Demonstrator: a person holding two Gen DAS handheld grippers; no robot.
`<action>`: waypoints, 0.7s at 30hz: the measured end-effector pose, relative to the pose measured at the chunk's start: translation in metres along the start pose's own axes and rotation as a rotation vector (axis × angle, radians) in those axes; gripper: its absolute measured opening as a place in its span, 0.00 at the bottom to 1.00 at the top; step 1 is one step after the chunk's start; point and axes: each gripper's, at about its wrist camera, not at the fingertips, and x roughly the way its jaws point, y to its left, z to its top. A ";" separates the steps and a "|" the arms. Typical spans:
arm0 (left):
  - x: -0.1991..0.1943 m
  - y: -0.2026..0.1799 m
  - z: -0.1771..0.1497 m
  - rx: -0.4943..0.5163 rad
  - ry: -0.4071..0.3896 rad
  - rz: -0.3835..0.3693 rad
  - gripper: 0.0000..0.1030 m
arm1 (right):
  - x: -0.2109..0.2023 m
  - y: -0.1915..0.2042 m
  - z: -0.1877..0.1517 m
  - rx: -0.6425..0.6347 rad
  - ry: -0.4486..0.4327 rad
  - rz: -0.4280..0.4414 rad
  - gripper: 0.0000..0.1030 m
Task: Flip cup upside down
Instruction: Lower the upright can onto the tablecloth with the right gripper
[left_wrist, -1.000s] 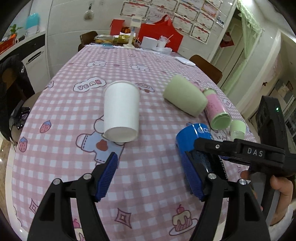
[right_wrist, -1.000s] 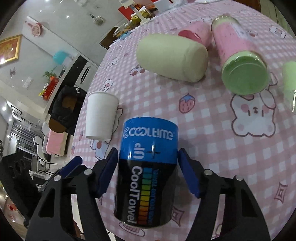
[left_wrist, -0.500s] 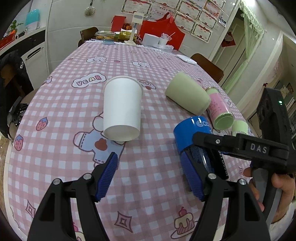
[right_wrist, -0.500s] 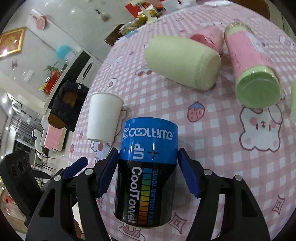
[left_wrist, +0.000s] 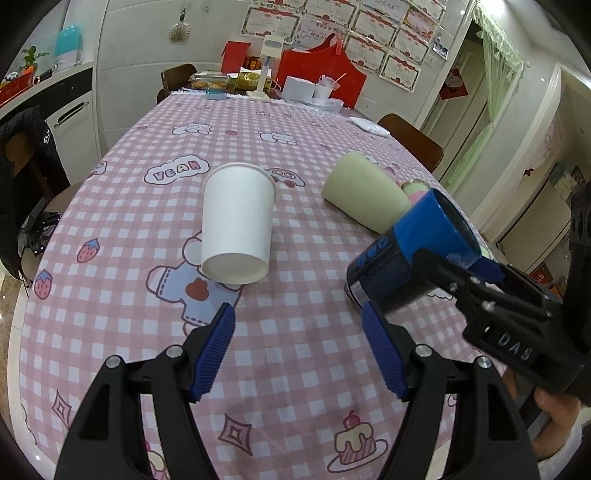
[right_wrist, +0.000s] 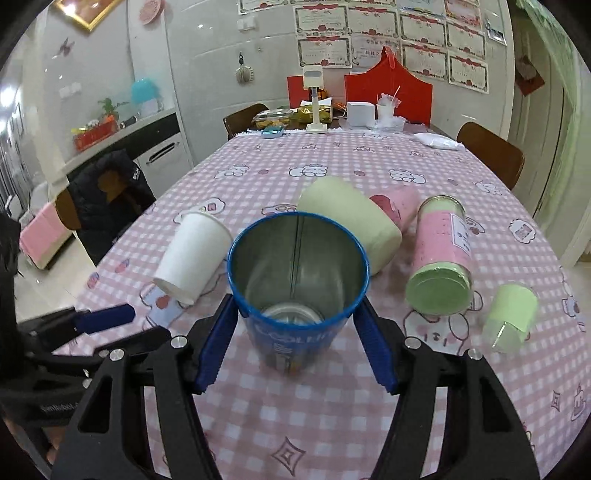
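Jaws of the right gripper (right_wrist: 295, 339) were clamped on the blue metal cup with printed lettering (right_wrist: 297, 280), one ribbed blue pad pressed against each side of its wall. In the right wrist view the cup was seen from its open mouth, the bare metal interior and round base being visible. In the left wrist view the same cup (left_wrist: 410, 258) was seen tilted, held in the air above the bench (left_wrist: 295, 350), its blue rim raised toward the upper right and its dark lower end pointing down toward the pink checked cloth. The jaws of the left gripper (left_wrist: 299, 347) were spread wide and held nothing; they were poised low over the cloth, apart from every object.

A white paper cup (left_wrist: 236, 225) was shown lying on its side on the bench, its flat bottom turned toward the left gripper. A pale green tumbler (right_wrist: 351, 221) was also shown lying on its side, just behind the held cup. Beside it a pink cup (right_wrist: 395, 203) lay toppled, partly hidden. To the right a clear cylindrical jar with pink contents and a green lid (right_wrist: 441, 258) lay on its side, and a small pale green cup (right_wrist: 509, 317) lay near the bench edge. At the far end of the bench a red paper bag (right_wrist: 388, 96) and small white containers were visible.
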 end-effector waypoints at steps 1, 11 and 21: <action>0.000 -0.001 -0.001 0.002 0.000 0.003 0.68 | 0.000 0.000 -0.001 -0.002 0.000 -0.002 0.60; -0.007 -0.008 -0.006 0.011 -0.013 0.011 0.68 | -0.020 0.009 -0.010 -0.040 -0.041 -0.050 0.59; -0.005 -0.011 -0.012 0.012 -0.005 0.019 0.68 | -0.026 0.009 -0.023 -0.050 -0.072 -0.072 0.59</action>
